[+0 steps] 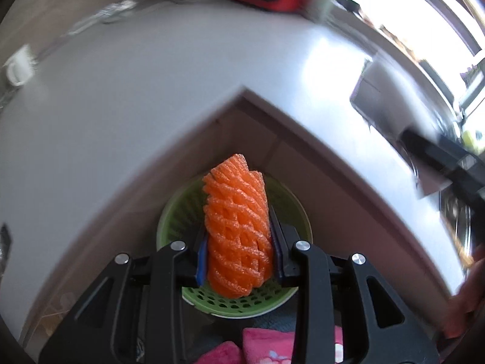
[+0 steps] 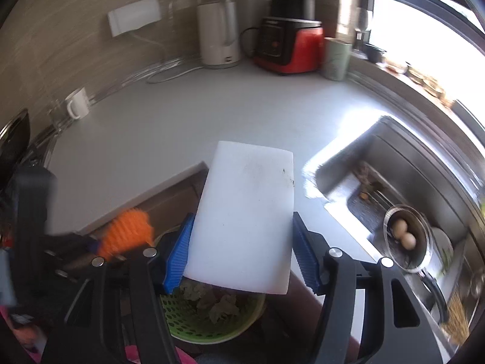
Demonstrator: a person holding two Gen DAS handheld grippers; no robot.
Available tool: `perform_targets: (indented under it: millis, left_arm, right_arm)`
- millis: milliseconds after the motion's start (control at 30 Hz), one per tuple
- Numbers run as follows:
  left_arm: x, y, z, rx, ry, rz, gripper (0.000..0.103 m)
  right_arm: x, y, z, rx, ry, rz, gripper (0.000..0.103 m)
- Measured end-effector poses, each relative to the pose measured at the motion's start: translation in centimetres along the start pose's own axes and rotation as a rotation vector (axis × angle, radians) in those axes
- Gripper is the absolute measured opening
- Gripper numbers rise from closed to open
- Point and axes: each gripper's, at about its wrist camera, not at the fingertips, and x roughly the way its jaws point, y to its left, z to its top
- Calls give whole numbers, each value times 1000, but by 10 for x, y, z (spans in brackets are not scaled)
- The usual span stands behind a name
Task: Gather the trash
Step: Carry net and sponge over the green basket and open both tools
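A: The orange foam net is pinched upright between the jaws of the left gripper, directly above the green perforated basket on the floor below the desk corner. I'd judge the step in hand is the drop: keep the net centred over the basket's mouth, lower a little, then spread the jaws so it falls inside rather than glancing off the rim.

B: And the other side?

A: The right gripper carries a white foam slab between its blue pads; the jaws are spread wide around it and seem to press its edges. It hangs over the same basket, which already holds crumpled scraps. The two pieces may collide, so release one at a time.

B: Any writing to read?

A: None legible. The red appliance has a dark panel, but its markings are too blurred. The white kettle and mug show no label.
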Motion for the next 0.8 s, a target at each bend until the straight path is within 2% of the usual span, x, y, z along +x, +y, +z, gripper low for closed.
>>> perform_targets:
  millis: [67, 100, 133, 167, 233, 533, 667, 733, 800]
  left_arm:
    - [18, -8, -9, 36, 40, -17, 32]
    - [22, -11, -11, 41, 52, -23, 36]
    - [26, -13, -14, 44, 59, -35, 44]
    - [29, -16, -16, 53, 63, -51, 47]
    - [32, -18, -16, 61, 67, -52, 64]
    - [30, -22, -11, 60, 52, -39, 78]
    - [20, -15, -4, 53, 43, -15, 79]
    - [8, -6, 1, 35, 21, 2, 85]
    - [-9, 6, 5, 13, -22, 51, 88]
  right_arm:
    - [-9, -7, -7, 22, -5, -22, 62]
    - [-12, -10, -10, 32, -6, -29, 62]
    - [-15, -13, -13, 41, -7, -36, 62]
    - [-18, -16, -15, 47, -9, -42, 62]
    - [-20, -20, -19, 57, -8, -54, 63]
    - [-21, -20, -20, 57, -8, -46, 63]
    - [-16, -15, -18, 37, -8, 4, 63]
    - [-12, -12, -17, 24, -3, 40, 63]
    - [-7, -7, -19, 8, 6, 79, 63]
